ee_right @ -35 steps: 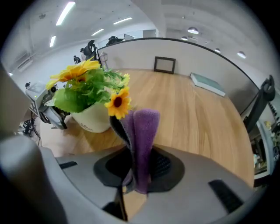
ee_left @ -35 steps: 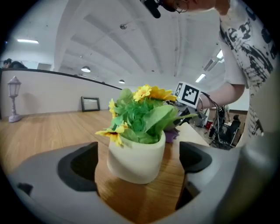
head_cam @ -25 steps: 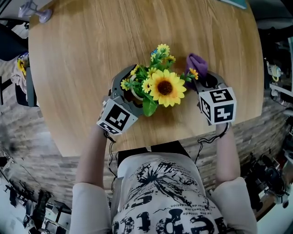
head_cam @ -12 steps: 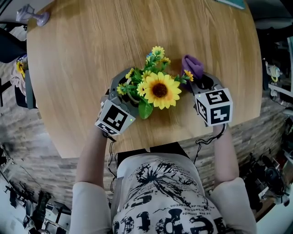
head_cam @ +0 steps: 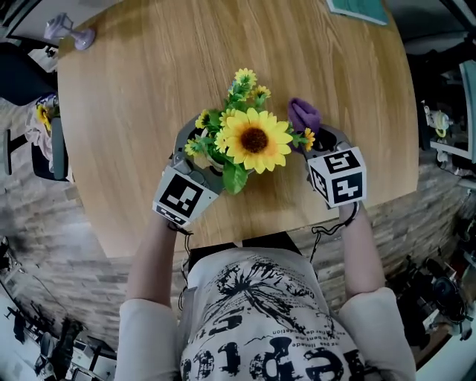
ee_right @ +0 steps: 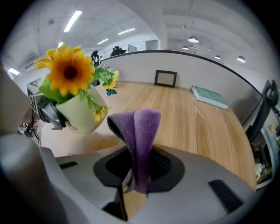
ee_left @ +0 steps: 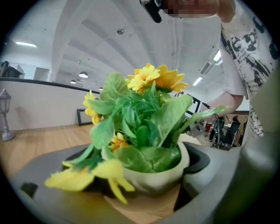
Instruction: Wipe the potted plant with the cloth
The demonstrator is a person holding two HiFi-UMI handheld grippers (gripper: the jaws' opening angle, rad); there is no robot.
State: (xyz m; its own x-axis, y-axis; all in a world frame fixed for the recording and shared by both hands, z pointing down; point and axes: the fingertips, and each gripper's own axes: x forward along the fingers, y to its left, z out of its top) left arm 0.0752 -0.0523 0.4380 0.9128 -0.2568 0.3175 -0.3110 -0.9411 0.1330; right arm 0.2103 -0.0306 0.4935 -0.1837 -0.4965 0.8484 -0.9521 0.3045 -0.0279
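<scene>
A round pale-wood table fills the head view, with a teal book at its 1 o'clock edge and a small lantern-shaped ornament at 11 o'clock. Grey plank flooring shows from 7 to 9 o'clock. Strip lights cross the white ceiling, and a dark picture frame stands against a white wall.

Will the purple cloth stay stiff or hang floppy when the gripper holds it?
Probably floppy: the cloth bends over above the right gripper that pinches it. Its fuzzy surface likely resists slipping from the shut jaws.

One potted plant, one cloth
</scene>
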